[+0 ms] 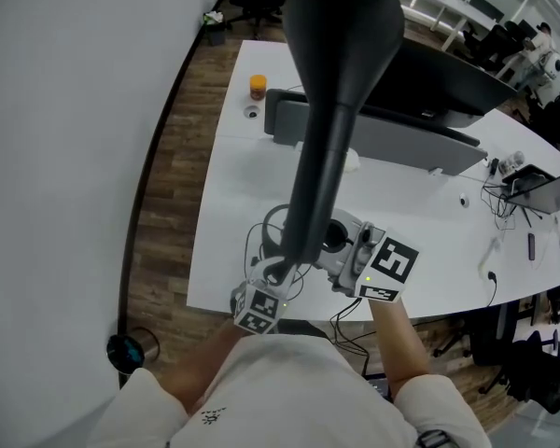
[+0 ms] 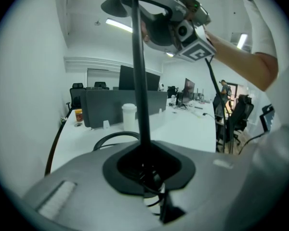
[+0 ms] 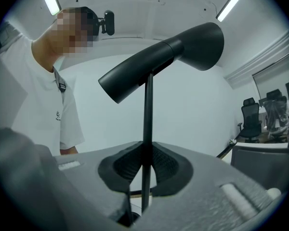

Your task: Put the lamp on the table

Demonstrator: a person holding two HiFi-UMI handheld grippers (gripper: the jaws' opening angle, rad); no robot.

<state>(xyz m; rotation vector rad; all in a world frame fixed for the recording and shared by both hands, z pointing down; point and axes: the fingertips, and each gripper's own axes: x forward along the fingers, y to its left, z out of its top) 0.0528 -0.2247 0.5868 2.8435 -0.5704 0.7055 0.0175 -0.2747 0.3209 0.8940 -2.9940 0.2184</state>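
While both pinch lamp (image 1: 329, 119) over the table (image 1: 252, 194), left hand-held gripper (image 2: 144, 170), right hand-held gripper (image 3: 145, 174)

lamp (image 1: 341, 45) 1 | left gripper (image 1: 278, 272) + right gripper (image 1: 319, 241) = 2 | orange jar (image 1: 258, 86) 1 | white cup (image 2: 129, 114) 1
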